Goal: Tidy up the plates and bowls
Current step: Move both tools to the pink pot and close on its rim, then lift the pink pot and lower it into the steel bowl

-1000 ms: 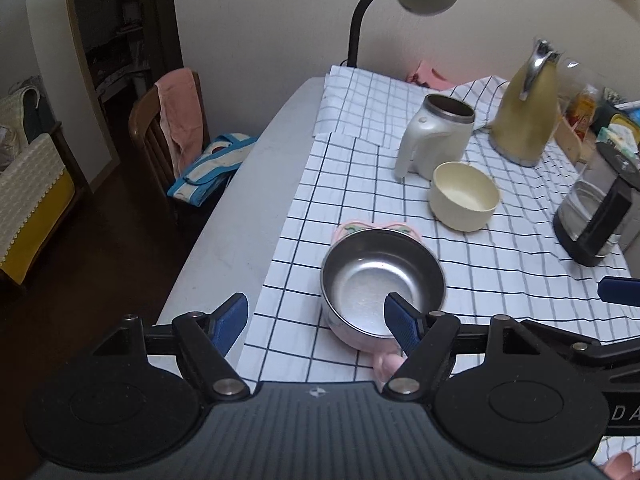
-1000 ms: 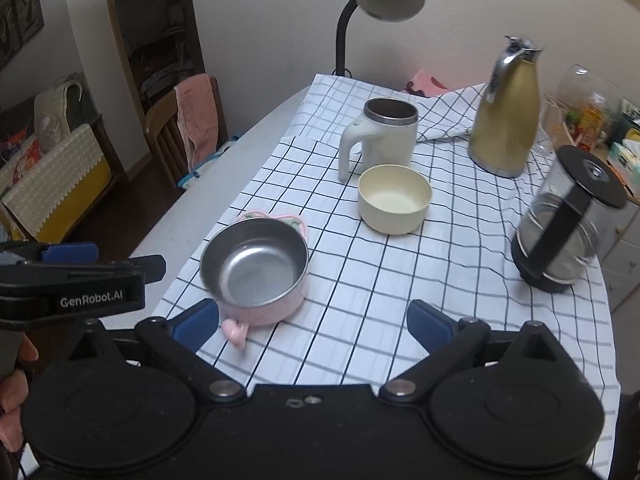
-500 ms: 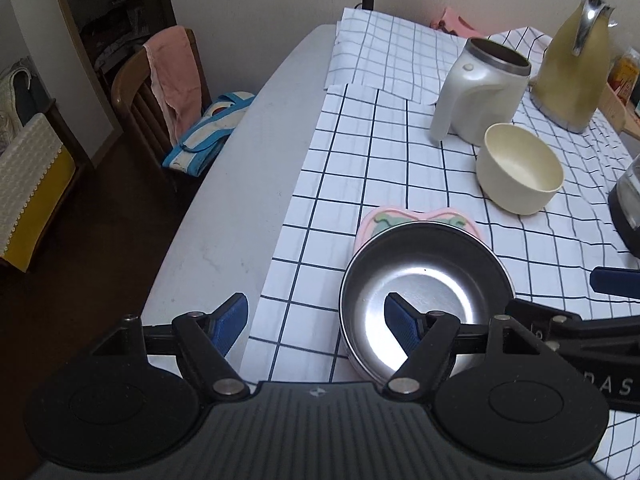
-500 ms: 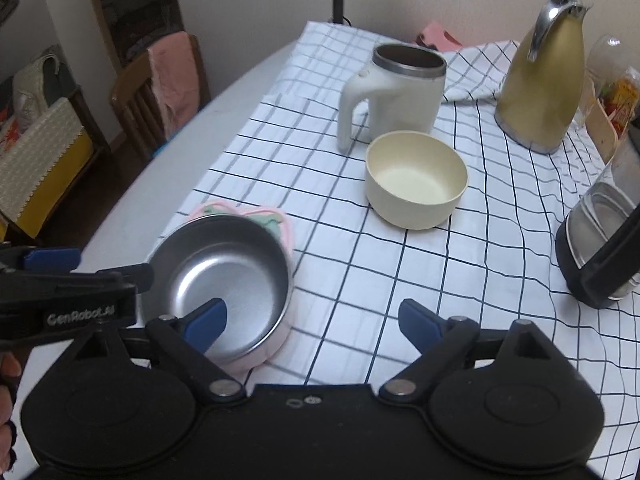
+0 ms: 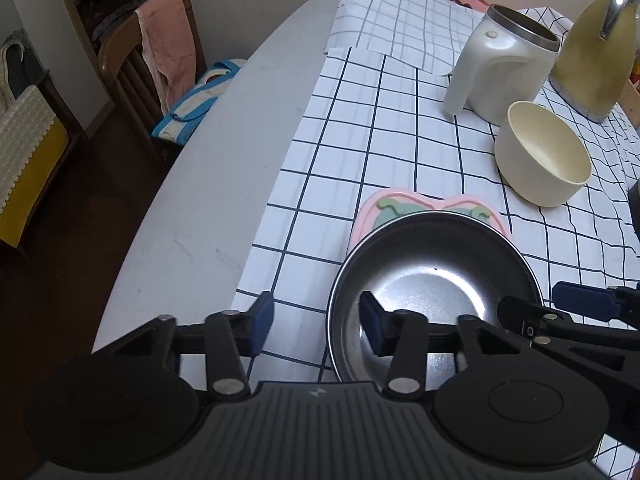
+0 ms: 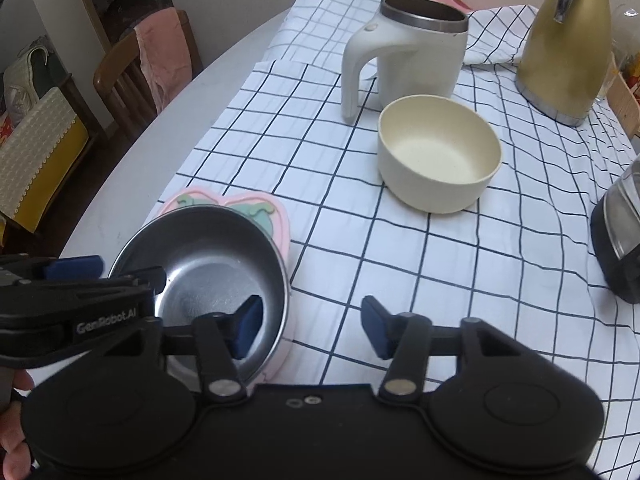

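**2 tongs straddling opposite rims of a steel bowl**

The left tongs (image 5: pixel 316 328) reach down over the left rim of a steel bowl (image 5: pixel 432 280). 1 blue pad (image 5: pixel 374 328) sits inside the bowl and the other stands outside over the checked cloth (image 5: pixel 360 140). The jaws have just been closing, with the rim between them, yet a clear gap still shows on each side of the wall, so they stand open and grip nothing.

The right tongs (image 6: pixel 310 328) straddle the bowl's right rim in the same way, 1 pad (image 6: pixel 248 326) inside and 1 outside. These jaws have also just been closing and are still apart, not pressing the bowl.

The bowl rests on a pink mat (image 6: pixel 276 216) with green shapes. Most of the mat is hidden beneath the bowl, and the bowl's near edge is covered by the tongs' bodies. A pink outer wall shows below the steel rim in the right view.

Ahead of the right tongs stands a cream bowl (image 6: pixel 440 156), upright and empty. Just behind it is a white mug (image 6: pixel 404 52) with a steel rim, and to its right a gold jug (image 6: pixel 564 48), its top cut off. A glass pot (image 6: pixel 620 232) is half out of frame on the right.

Left of the left tongs, bare surface (image 5: pixel 208 184) curves away toward a chair (image 5: pixel 132 64) draped with a pink towel. Part of a hand (image 6: pixel 16 464) shows at the lower left of the right view.
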`<state>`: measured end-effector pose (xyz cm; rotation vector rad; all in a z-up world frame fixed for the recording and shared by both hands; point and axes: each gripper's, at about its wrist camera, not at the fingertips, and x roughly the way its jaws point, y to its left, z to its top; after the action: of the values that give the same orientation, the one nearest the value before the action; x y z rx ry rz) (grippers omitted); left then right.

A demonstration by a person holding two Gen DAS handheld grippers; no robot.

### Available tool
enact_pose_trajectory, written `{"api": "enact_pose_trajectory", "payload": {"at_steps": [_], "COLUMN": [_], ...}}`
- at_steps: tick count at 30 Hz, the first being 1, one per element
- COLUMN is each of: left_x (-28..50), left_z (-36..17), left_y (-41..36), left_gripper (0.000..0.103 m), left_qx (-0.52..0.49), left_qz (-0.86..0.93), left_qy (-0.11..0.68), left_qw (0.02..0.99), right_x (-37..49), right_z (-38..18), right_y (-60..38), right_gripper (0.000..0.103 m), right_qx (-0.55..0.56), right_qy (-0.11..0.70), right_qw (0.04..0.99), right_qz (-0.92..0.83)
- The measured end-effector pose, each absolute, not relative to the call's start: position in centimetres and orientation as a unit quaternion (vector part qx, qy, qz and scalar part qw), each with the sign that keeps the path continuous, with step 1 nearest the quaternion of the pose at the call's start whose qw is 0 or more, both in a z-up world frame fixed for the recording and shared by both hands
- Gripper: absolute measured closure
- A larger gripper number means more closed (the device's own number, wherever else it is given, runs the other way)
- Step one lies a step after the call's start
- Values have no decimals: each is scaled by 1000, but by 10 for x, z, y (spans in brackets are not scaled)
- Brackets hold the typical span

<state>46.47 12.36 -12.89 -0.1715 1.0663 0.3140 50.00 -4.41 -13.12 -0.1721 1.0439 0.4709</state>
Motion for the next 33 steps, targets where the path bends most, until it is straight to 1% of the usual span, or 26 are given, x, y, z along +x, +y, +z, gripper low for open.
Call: {"api": "enact_pose_trajectory", "payload": {"at_steps": [1,2,4,6,8,9,10,11,16,24,33], "left_x": [465,465,464,463,463,462,462,462,455,430,387], "left_z": [-130,-130,-130,-129,-127,-127,-127,-126,-123,-120,-96], "left_y": [124,123,123,121,118,117,115,114,109,99,83], "left_gripper": [72,75,82,90,93,97,97,97,97,98,98], "left_qx": [-82,-82,-86,-87,-83,-82,-80,-77,-66,-60,-49], "left_qz": [150,149,148,142,143,141,141,143,143,137,119], "left_qy": [507,510,510,511,511,511,512,512,507,512,505], "left_qw": [845,843,843,843,843,844,844,843,847,846,854], "right_x": [500,500,501,500,498,497,496,495,489,472,434], "right_z": [-132,-132,-133,-133,-132,-132,-130,-129,-123,-115,-99], "right_y": [-43,-42,-41,-41,-40,-40,-40,-39,-38,-44,-63], "right_gripper": [58,60,74,79,83,88,93,95,97,97,97], "right_qx": [-80,-78,-76,-73,-71,-70,-68,-64,-70,-72,-59], "right_qy": [493,494,499,499,497,496,496,496,486,487,488], "right_qw": [838,836,833,832,832,832,832,832,839,841,842], "right_qz": [223,225,227,231,234,236,240,242,234,226,222]}}
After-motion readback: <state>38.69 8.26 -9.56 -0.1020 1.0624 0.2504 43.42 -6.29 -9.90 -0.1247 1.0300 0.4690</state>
